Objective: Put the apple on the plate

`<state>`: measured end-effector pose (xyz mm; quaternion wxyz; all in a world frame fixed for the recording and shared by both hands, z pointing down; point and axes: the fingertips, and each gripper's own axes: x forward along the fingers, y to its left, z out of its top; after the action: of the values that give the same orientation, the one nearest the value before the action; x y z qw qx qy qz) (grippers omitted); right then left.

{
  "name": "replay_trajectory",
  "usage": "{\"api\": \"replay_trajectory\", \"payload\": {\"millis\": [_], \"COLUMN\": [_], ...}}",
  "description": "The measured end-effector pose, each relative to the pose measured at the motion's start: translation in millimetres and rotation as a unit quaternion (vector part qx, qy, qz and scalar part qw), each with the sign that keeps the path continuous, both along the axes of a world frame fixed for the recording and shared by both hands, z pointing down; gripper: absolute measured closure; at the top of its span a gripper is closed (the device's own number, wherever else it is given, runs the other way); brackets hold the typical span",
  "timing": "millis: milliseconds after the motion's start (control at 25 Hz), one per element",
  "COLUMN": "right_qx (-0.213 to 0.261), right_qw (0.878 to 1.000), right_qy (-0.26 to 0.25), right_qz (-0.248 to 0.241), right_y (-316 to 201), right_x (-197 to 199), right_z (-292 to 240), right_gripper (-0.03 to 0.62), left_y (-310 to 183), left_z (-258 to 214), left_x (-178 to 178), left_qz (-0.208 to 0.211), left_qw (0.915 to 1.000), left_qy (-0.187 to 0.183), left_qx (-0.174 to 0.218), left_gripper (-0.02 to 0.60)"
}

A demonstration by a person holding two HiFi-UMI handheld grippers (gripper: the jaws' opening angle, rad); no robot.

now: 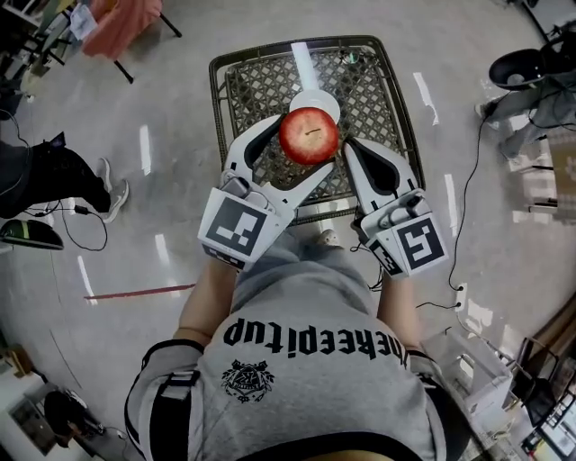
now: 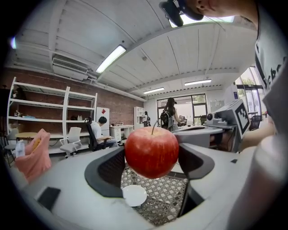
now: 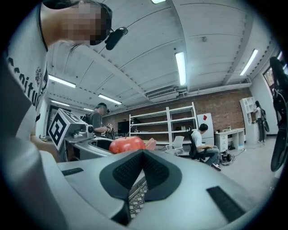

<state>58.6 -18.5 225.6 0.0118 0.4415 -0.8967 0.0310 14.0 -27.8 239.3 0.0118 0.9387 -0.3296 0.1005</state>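
A red apple (image 1: 309, 135) hangs in the air over a black metal mesh table (image 1: 219, 99), and my left gripper (image 1: 306, 144) is shut on it. In the left gripper view the apple (image 2: 151, 152) fills the gap between the two dark pads (image 2: 105, 173), stem up. A small white plate (image 1: 317, 102) lies on the mesh just beyond and below the apple; this plate (image 2: 134, 195) also shows under the fruit. My right gripper (image 1: 351, 146) is shut on nothing, close to the right of the apple. From that gripper (image 3: 143, 155) the apple (image 3: 127, 144) peeks over the left jaw.
The mesh table (image 2: 168, 197) stands on a grey glossy floor with cables. A person's legs (image 1: 67, 176) are at the left and a pink cloth (image 1: 121, 25) at the top left. Boxes and gear (image 1: 504, 378) crowd the lower right. A seated person (image 2: 98, 132) and shelves are far off.
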Motion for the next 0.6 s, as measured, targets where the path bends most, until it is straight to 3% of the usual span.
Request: {"api": "replay_trajectory", "payload": {"millis": [600], "right_qx": [0.001], "right_qw": [0.997], "right_qy": [0.008], "right_qz": [0.074], "right_y": [-11.6], "right_x": [-41.6], "right_z": [12.2], "right_gripper": [0.586], "left_y": [-18.1], "left_z": [13.8], "left_x": [-38.1], "left_qz": [0.076], "left_qw": [0.9971], "left_qy": [0.004], "left_qx": [0.002], "left_gripper": [0.174]}}
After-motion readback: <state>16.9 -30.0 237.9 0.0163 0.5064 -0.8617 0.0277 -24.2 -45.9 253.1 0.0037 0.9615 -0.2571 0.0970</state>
